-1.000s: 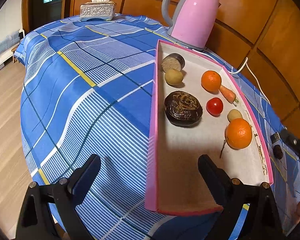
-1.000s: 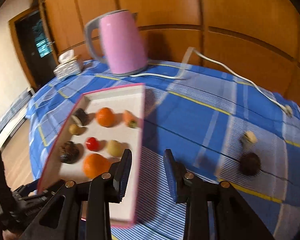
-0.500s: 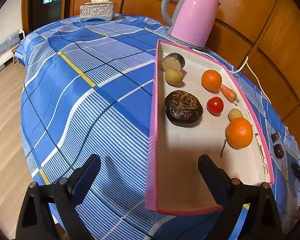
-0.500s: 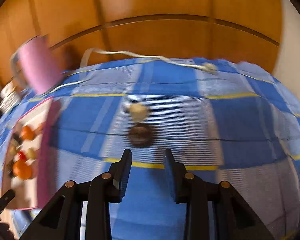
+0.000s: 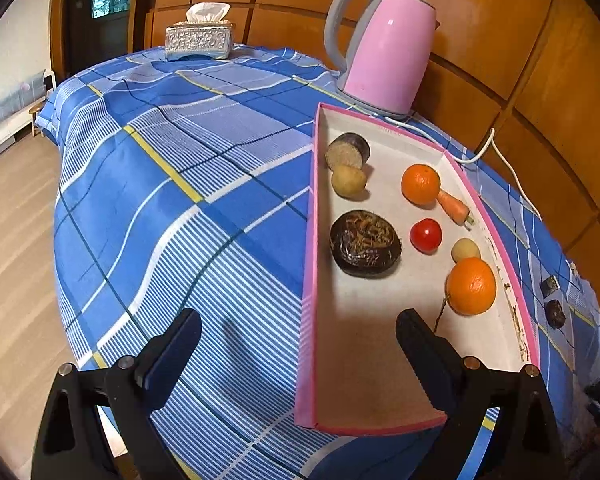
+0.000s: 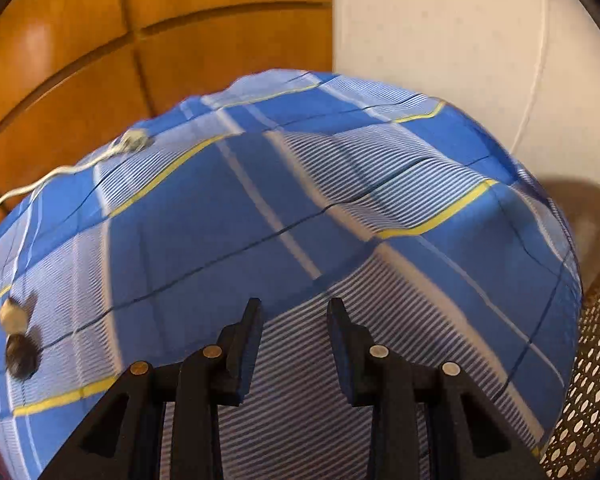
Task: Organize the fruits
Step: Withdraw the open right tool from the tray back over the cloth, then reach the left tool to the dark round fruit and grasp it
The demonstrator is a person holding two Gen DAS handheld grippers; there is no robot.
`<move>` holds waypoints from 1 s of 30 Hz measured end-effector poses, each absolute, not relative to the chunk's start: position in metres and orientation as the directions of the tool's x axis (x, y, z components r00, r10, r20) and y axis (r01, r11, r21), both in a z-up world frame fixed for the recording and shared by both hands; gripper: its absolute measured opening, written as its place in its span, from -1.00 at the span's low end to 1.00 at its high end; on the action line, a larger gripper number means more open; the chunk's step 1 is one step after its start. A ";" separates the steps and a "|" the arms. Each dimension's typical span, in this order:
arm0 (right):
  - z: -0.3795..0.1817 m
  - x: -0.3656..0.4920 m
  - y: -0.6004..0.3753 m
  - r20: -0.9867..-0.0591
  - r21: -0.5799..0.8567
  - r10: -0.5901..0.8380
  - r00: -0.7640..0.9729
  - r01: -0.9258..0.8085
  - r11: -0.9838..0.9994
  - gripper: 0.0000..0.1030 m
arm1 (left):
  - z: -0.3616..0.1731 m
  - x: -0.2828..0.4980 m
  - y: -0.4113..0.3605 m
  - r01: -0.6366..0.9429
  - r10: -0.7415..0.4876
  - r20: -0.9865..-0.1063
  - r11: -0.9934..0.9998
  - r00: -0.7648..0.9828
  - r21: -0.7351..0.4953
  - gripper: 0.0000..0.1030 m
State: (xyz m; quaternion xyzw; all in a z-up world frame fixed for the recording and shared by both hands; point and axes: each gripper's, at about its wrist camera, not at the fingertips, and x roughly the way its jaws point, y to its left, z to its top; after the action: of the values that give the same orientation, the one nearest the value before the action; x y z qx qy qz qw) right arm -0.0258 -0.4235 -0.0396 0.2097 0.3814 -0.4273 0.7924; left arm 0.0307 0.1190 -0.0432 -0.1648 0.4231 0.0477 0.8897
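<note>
Left gripper (image 5: 298, 330) wide open, empty, straddling the tray (image 5: 309, 264) edge. Tray holds oranges (image 5: 471, 286), tomato (image 5: 425, 235), carrot (image 5: 453, 207). Right gripper (image 6: 294, 320) parted, empty, over the cloth (image 6: 204, 220).

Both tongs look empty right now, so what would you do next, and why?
Probably swing the right tongs back left toward the small dark fruit lying on the cloth outside the pink tray. They are open, hold nothing and point at bare tablecloth, while that fruit sits at the view's left edge.
</note>
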 end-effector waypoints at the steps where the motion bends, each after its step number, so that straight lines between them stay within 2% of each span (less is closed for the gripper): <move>1: -0.040 -0.027 -0.423 -0.779 -0.005 -0.527 0.338 0.838 0.546 -0.27 | -0.041 0.031 0.119 -0.224 -0.052 -0.766 0.942 0.641 -0.251 0.91; 9: -0.044 -0.022 -0.416 -0.760 -0.025 -0.546 0.352 0.824 0.566 0.03 | -0.020 0.034 0.112 -0.191 -0.044 -0.742 0.954 0.669 -0.229 0.91; 15: -0.047 -0.018 -0.412 -0.759 -0.040 -0.550 0.348 0.818 0.574 0.11 | 0.004 0.040 0.097 -0.128 -0.076 -0.716 0.966 0.694 -0.226 0.91; 22: -0.048 -0.017 -0.413 -0.759 -0.038 -0.549 0.350 0.818 0.574 0.13 | 0.029 0.060 0.053 0.047 -0.205 -0.684 0.969 0.700 -0.242 0.91; 30: -0.048 -0.018 -0.414 -0.759 -0.028 -0.545 0.356 0.818 0.574 0.14 | 0.039 0.079 -0.013 0.218 -0.361 -0.689 0.932 0.628 -0.290 0.91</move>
State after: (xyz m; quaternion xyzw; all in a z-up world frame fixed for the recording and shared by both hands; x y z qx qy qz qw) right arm -0.0178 -0.4137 -0.0479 0.1813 0.3765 -0.4243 0.8033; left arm 0.0792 -0.0128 0.0386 -0.0898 0.4000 -0.1612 0.8977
